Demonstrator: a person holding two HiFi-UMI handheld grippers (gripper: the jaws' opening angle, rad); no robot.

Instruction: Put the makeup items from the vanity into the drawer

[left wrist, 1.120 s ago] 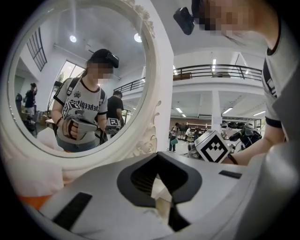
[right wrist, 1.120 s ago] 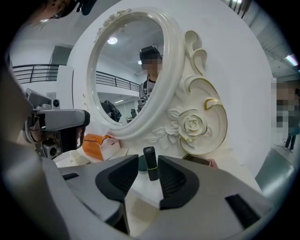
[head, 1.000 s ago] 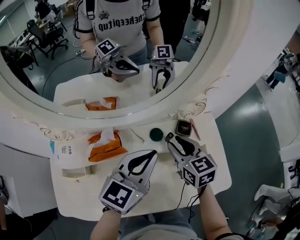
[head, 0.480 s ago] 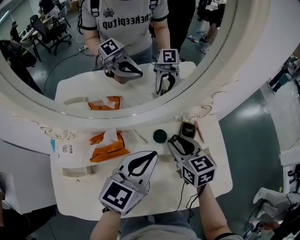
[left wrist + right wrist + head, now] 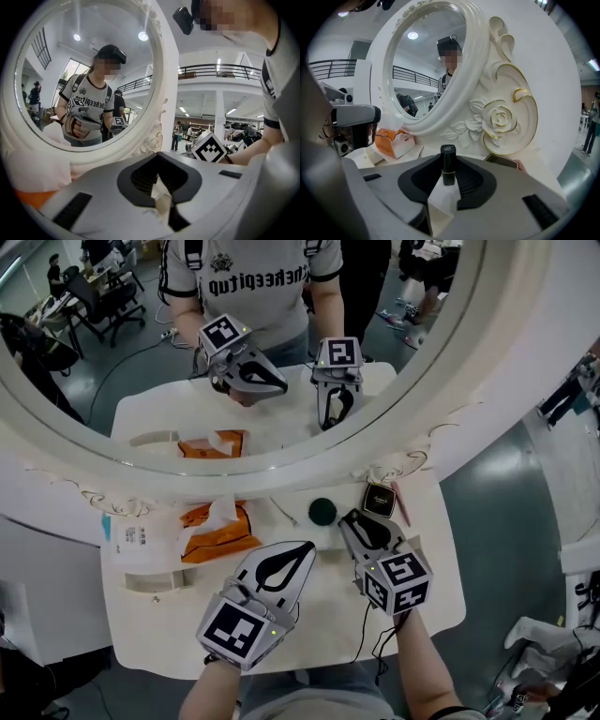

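Note:
A black lipstick tube (image 5: 448, 164) stands upright between the tips of my right gripper (image 5: 448, 177), whose jaws are closing and touch it on both sides. In the head view the right gripper (image 5: 349, 519) sits on the white vanity top (image 5: 431, 582) and hides the tube. Just beyond its tips lie a dark green round jar (image 5: 322, 511), a square black-and-gold compact (image 5: 379, 500) and a pink pencil (image 5: 402, 505). My left gripper (image 5: 307, 546) rests shut and empty to the left; in the left gripper view (image 5: 158, 174) its tips meet.
An orange tissue pack (image 5: 216, 531) and a white leaflet (image 5: 131, 542) lie at the left. A thin stick (image 5: 281, 512) lies by the mirror's frame (image 5: 234, 470). A white recessed tray (image 5: 150, 582) sits at the front left. The carved frame (image 5: 501, 117) rises close behind the lipstick.
The right gripper's jaws have narrowed around the lipstick. Both grippers have stayed where they were on the vanity.

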